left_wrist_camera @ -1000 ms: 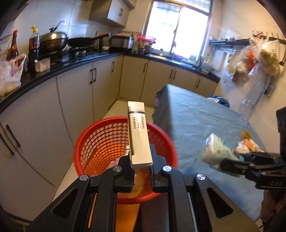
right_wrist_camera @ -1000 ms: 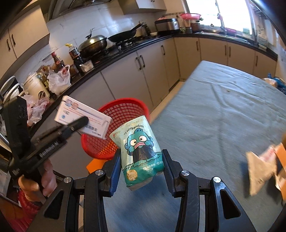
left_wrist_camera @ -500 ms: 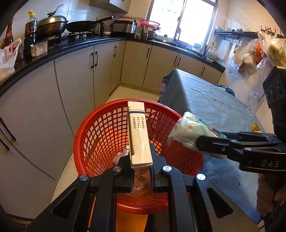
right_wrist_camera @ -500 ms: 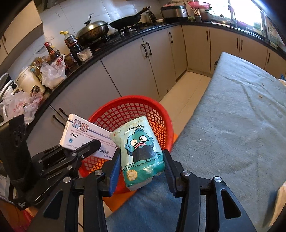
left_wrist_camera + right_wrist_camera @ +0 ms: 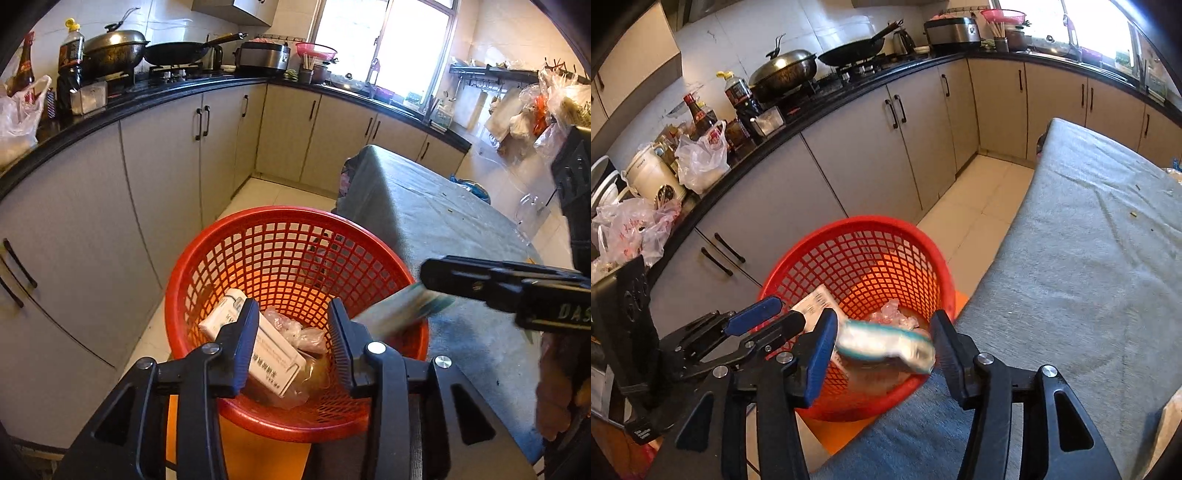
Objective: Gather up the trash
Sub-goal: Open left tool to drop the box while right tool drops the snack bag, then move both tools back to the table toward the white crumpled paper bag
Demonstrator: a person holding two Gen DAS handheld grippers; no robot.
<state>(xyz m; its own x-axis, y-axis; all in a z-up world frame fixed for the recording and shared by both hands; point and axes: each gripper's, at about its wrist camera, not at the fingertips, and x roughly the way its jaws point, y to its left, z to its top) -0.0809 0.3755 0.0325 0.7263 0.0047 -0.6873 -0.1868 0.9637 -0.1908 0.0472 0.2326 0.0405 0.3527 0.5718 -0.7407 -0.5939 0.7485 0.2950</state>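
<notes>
The left tool (image 5: 293, 343) hangs over the red basket (image 5: 207, 266) with its jaws spread and just opened further; the white box (image 5: 275, 356) lies loose inside the basket, tilted against the near wall, with a crumpled clear plastic bag (image 5: 295, 328) beside it. Small print on the box's side is too fine to read. The right tool (image 5: 884, 349) also stands spread, its jaws just widened, and the green-and-white snack packet (image 5: 884, 345) shows blurred between them above the basket's near rim (image 5: 923, 384), no pad pressing on it. In the left wrist view the right tool's black finger (image 5: 480, 284) crosses the basket's right edge, and the letters "DAS" can be read on its body. An orange stool (image 5: 258, 454) sits under the basket. To the right stretches the grey cloth-covered surface (image 5: 1089, 258), close against the basket. Beyond, grey cabinets (image 5: 166, 166) run under a black counter (image 5: 110, 107) carrying a lidded wok (image 5: 114, 48), a frying pan (image 5: 181, 51), bottles (image 5: 70, 55) and plastic bags (image 5: 701, 158).
</notes>
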